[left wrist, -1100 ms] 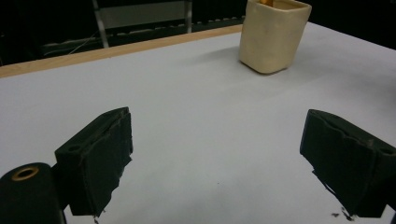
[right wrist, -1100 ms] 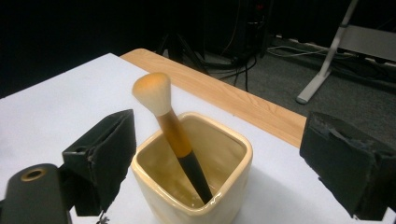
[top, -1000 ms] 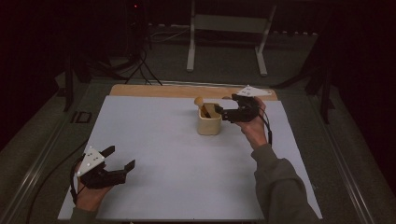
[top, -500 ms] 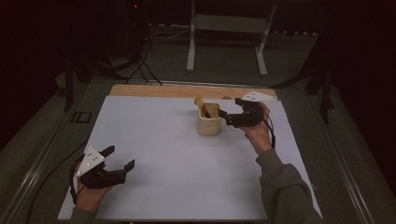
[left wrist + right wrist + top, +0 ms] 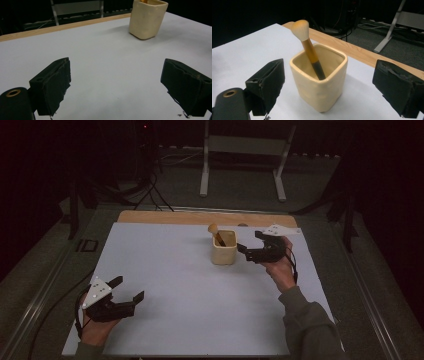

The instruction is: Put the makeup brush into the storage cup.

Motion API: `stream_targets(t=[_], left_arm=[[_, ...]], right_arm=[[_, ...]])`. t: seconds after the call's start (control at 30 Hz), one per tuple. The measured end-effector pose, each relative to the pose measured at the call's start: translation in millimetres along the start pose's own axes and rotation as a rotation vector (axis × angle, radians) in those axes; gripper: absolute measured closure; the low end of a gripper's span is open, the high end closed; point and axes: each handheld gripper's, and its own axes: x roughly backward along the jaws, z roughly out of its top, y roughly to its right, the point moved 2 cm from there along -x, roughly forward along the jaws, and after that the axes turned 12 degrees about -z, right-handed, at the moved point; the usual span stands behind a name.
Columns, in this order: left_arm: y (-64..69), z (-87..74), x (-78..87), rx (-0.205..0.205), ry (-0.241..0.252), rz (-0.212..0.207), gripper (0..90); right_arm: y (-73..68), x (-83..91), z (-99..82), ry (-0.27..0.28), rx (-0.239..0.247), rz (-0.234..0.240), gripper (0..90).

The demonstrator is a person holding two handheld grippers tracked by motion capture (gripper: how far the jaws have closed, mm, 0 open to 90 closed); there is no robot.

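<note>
right hand-held gripper (image 5: 248, 246) agape beside cup (image 5: 223, 247) w/ brush (image 5: 309, 47)

No text, label, brand, number or sign is being shown legibly in any view. The cream cup (image 5: 319, 82) is being seen with plain, unmarked walls, and the brush (image 5: 308, 47) standing in it is carrying no readable print. The grey plate (image 5: 97, 291) well in front of the cup is being shown with small dark dots only.
</note>
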Motion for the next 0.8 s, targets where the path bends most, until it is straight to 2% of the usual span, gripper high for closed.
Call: stream_targets(t=[0.33,0.8], left_arm=[[0.5,0.1,-0.2,0.001,0.0,0.0,10.5],[0.0,0.2,0.8,0.006,0.005,-0.002,10.3]], right_arm=[[0.5,13.0,-11.1,0.021,-0.006,0.016,10.5],[4.3,32.5,-29.0,0.05,-0.016,0.009,10.5]])
